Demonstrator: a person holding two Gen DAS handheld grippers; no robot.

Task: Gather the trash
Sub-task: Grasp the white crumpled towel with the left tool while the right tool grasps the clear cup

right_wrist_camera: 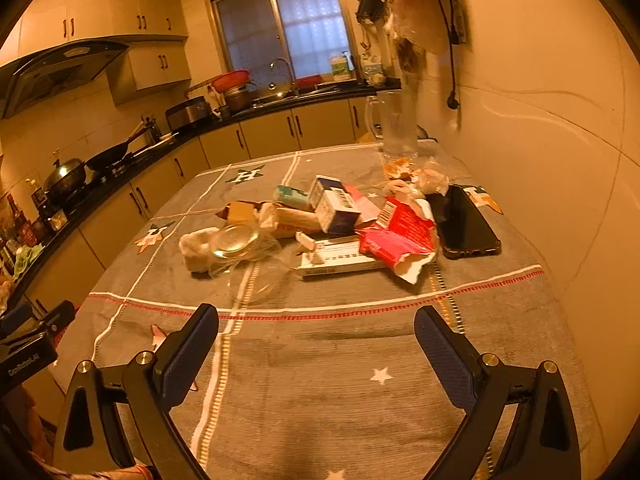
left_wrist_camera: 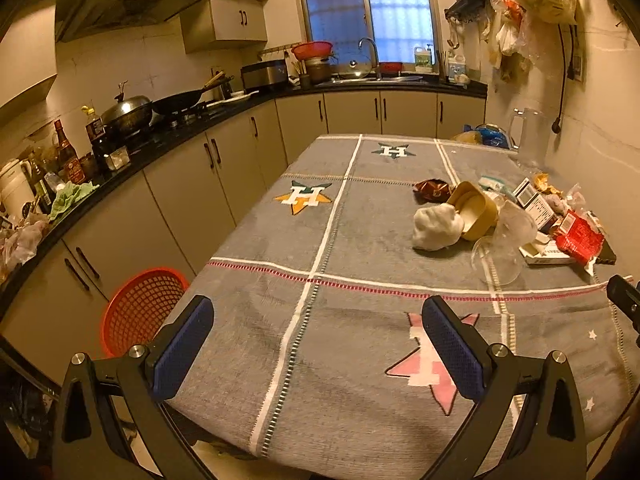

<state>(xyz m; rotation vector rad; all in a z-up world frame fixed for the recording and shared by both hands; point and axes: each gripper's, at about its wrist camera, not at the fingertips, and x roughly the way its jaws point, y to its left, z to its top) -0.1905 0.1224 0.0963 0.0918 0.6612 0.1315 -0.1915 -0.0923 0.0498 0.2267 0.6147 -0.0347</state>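
Observation:
A heap of trash lies on the grey tablecloth (left_wrist_camera: pixel 280 280) near the wall: a crumpled white tissue (left_wrist_camera: pixel 436 226) (right_wrist_camera: pixel 194 250), a yellow tub (left_wrist_camera: pixel 474 210) on its side, a clear plastic cup (left_wrist_camera: pixel 502 252) (right_wrist_camera: pixel 240 248), a torn red wrapper (left_wrist_camera: pixel 578 238) (right_wrist_camera: pixel 396 236), a brown wrapper (left_wrist_camera: pixel 432 190) and small cartons (right_wrist_camera: pixel 336 204). My left gripper (left_wrist_camera: pixel 318 328) is open over the table's near end, well short of the heap. My right gripper (right_wrist_camera: pixel 316 332) is open too, with nothing between its fingers, just short of the cup and a flat white box (right_wrist_camera: pixel 340 260).
A red mesh basket (left_wrist_camera: pixel 138 312) stands on the floor left of the table. A black phone (right_wrist_camera: pixel 464 222) lies by the wall beside the trash, and a glass mug (right_wrist_camera: pixel 394 128) stands at the far end. Cabinets and a cluttered counter (left_wrist_camera: pixel 168 136) run along the left.

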